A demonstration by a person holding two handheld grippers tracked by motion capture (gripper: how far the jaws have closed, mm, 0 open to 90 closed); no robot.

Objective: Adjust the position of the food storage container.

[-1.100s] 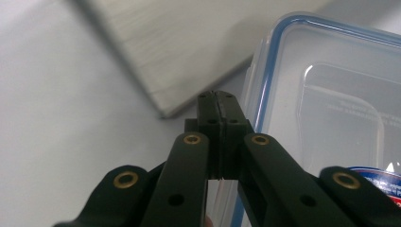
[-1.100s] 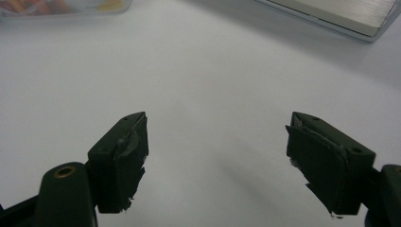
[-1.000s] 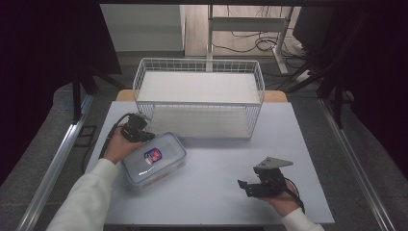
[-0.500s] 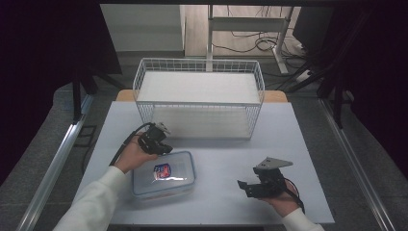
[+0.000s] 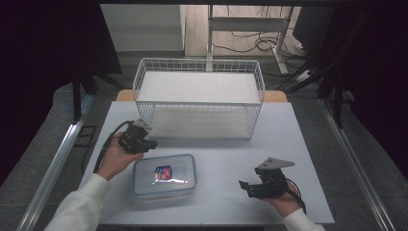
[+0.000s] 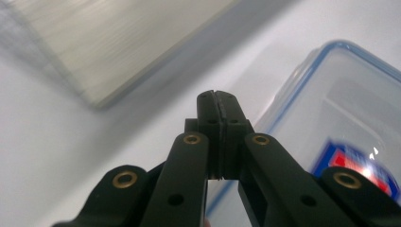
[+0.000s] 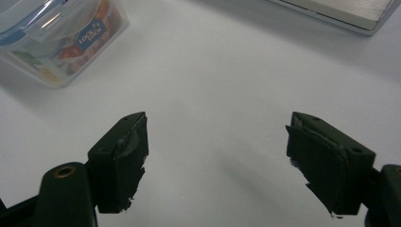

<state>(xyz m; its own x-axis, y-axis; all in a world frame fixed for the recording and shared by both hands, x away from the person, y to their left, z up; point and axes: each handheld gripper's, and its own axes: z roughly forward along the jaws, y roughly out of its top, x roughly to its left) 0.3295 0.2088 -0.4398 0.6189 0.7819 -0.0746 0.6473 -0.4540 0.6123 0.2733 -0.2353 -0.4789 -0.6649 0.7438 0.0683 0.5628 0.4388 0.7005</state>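
Nearest the person, two grippers flank a lidded plastic box on the white table.

At the near right, the right gripper (image 5: 248, 185) rests low with its jaws spread wide and nothing between them, seemingly waiting. Left of it lies the clear food container (image 5: 164, 176), blue-rimmed lid on, contents too blurred to name. Just beyond its far left corner, the left gripper (image 5: 153, 143) hangs with jaws pressed together on nothing. Farther back stands an empty wire basket (image 5: 199, 65), probably a destination.
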